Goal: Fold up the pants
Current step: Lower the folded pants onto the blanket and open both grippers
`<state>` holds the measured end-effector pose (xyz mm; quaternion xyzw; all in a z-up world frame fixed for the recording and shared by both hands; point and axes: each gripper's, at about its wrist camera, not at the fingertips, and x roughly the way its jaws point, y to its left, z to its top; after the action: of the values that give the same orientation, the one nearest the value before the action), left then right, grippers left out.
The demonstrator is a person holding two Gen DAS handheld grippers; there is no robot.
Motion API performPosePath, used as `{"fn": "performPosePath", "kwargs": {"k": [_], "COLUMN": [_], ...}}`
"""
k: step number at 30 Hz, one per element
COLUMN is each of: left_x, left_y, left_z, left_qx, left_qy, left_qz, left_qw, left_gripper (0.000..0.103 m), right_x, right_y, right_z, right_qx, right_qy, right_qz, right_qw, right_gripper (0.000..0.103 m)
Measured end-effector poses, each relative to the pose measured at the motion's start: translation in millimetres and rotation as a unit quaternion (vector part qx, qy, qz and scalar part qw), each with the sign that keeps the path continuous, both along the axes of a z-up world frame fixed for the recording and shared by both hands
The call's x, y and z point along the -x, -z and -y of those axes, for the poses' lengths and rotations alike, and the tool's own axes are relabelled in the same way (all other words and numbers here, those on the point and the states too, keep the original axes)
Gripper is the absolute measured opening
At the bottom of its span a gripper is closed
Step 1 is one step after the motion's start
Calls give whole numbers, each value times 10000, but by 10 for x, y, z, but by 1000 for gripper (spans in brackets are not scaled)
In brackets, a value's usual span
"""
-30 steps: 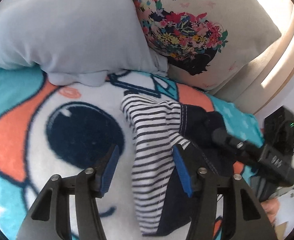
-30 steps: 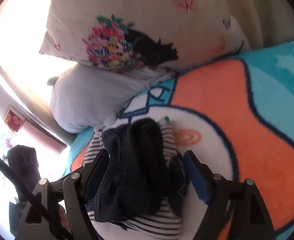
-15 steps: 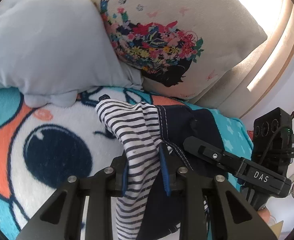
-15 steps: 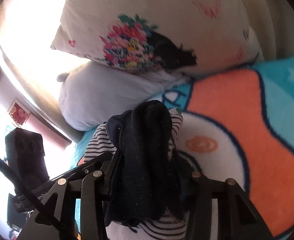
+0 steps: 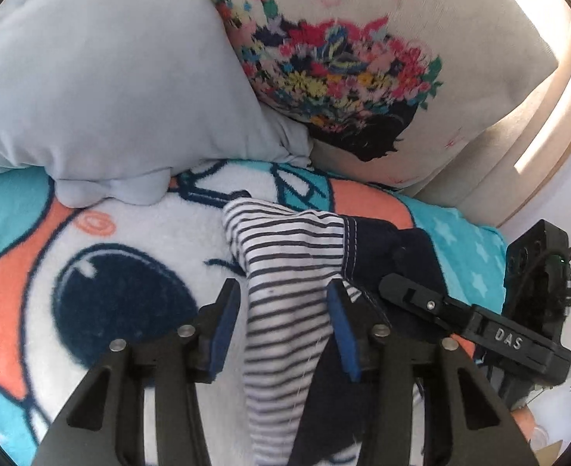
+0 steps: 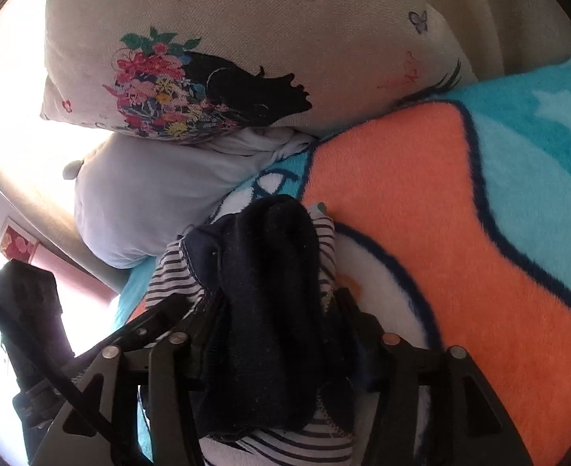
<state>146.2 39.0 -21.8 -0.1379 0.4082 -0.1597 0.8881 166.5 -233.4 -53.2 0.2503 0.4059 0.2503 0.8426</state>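
The pants (image 5: pixel 289 272) are small, striped white and navy with a solid navy part, bunched on a cartoon blanket (image 5: pixel 130 256). My left gripper (image 5: pixel 283 310) is open, its blue pads either side of the striped cloth. My right gripper (image 6: pixel 274 310) is shut on the navy part of the pants (image 6: pixel 270 272), which bulges up between its fingers. The right gripper also shows at the right of the left wrist view (image 5: pixel 433 303), against the navy cloth.
A pale grey pillow (image 5: pixel 103 77) and a cream pillow with a flower print (image 5: pixel 363 58) lie right behind the pants. The blanket spreads orange and teal to the right (image 6: pixel 460 213). A bed frame or wall edge (image 5: pixel 538 136) stands at the far right.
My left gripper, shut on the striped cloth half a second ago, has opened. My right gripper stays shut on the navy cloth, and the bundle has sunk back toward the blanket.
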Motion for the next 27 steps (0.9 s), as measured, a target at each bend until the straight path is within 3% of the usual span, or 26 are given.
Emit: {"fn": "performPosePath", "kwargs": {"k": [2,5,8,11,13,19,23,27], "left_x": [100,280,432,485,469,428,497,585], "left_y": [-86,-191,-219,-113,5,164,81,20], "left_z": [-75,-148,-99,56,173,237,109,-44], "left_qx": [-19,132,343,436,346,305,431,403], "left_qy": [-113,-203,-69,189,288,313,315,81], "left_qz": [120,301,446,387,213,9,-9,141], "left_qw": [9999,9993,9984,9981,9988,9990,9986,9991], "left_gripper": [50,50,50,50,50,50,50,61], "right_x": [52,215,309,224,131,-65,28,316], "right_y": [-93,-372,-599,-637,-563,-191,-281,-456], "right_z": [19,78,113,53,-6,-30,0,12], "right_qx": [157,291,-20,-817,-1086,-968,-969,-877], "right_qy": [60,247,129,-419,-567,-127,-127,-135], "right_qz": [122,647,1000,898,679,158,302,716], "right_qw": [9998,9972,9949,9917,9901,9951,9948,9935], "right_gripper": [65,68,68,68,68,68,70,81]}}
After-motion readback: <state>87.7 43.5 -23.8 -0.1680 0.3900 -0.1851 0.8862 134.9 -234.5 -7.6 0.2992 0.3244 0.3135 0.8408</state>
